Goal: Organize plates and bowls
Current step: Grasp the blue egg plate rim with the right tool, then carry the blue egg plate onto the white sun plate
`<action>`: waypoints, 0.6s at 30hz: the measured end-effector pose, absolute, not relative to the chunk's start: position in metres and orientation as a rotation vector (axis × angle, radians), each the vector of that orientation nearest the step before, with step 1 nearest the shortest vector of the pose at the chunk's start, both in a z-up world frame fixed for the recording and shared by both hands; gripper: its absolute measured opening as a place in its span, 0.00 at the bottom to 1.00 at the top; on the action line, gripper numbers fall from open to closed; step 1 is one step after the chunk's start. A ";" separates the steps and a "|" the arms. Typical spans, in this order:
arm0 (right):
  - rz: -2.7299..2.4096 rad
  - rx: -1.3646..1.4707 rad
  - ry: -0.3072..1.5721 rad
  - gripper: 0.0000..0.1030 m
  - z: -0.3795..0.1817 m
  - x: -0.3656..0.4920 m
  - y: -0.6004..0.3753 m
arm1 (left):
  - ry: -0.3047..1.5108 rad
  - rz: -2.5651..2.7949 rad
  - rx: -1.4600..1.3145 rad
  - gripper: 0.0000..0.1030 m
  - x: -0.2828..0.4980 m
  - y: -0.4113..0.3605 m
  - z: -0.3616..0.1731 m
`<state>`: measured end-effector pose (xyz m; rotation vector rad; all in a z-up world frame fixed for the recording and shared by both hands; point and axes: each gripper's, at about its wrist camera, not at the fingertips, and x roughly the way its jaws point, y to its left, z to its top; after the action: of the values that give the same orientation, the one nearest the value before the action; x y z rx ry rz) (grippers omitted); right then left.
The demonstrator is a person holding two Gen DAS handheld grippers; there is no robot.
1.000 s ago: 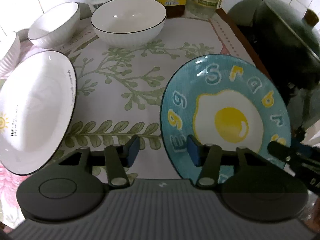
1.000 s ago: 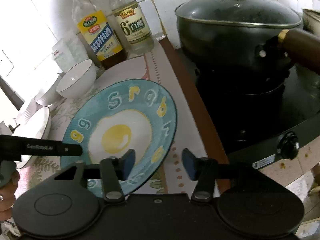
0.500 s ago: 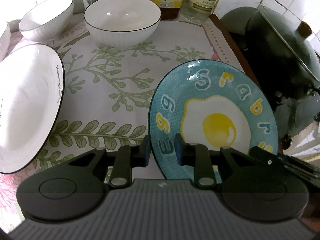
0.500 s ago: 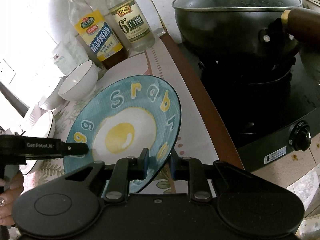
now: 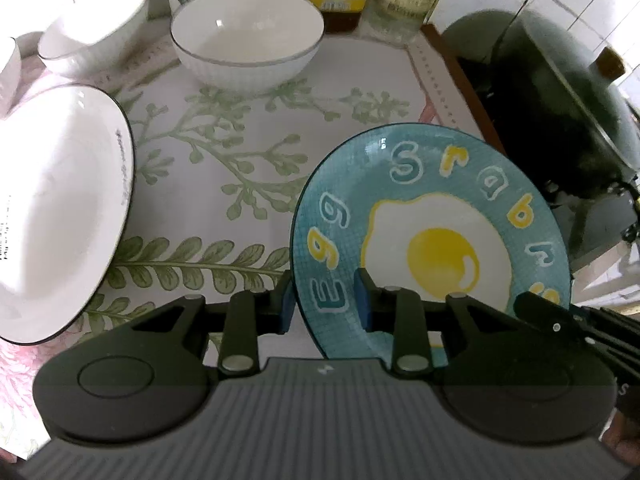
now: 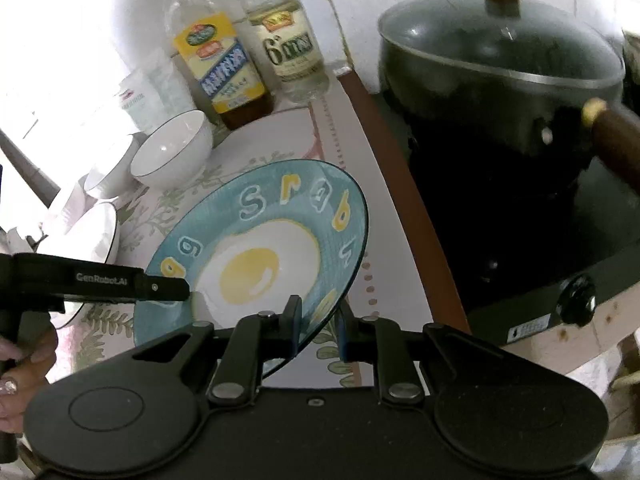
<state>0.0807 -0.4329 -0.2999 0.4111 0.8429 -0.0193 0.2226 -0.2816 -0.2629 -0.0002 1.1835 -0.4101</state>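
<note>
Nearest in both wrist views, each gripper's own black body hides the near rim of the blue egg plate (image 5: 432,216), and motion blur smears the labels farther back. The left gripper (image 5: 325,304) has its fingers narrowed on the plate's left edge, one blue pad outside the rim and one on the face; the right gripper (image 6: 318,326) pinches the opposite edge in the same way, so one plate is carried between two grippers, tilted with its right side raised above the leaf-print surface (image 5: 224,168). In the right wrist view the left gripper reaches in level from the left, a hand (image 6: 22,364) partly cut off at the frame edge below it. Left of the blue plate lies one white plate (image 5: 52,208), cropped by the frame. Beyond stand three white bowls, the largest (image 5: 246,38) whole, the others cut off. Farthest are two bottles (image 6: 224,60) against the tiled wall and one lidded black wok (image 6: 500,64) on the stove.
</note>
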 end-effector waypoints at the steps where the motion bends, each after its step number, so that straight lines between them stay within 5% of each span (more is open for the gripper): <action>1: -0.016 0.399 0.839 0.21 -0.296 0.080 -0.431 | 1.173 -0.411 0.001 0.28 0.220 -0.281 -0.261; 18: 0.048 0.463 0.942 0.21 -0.264 0.071 -0.396 | 1.186 -0.378 0.053 0.28 0.185 -0.229 -0.222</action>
<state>0.0710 -0.3955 -0.2641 0.4629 0.9418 0.0478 0.1848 -0.2287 -0.2225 0.0529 1.1863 -0.3775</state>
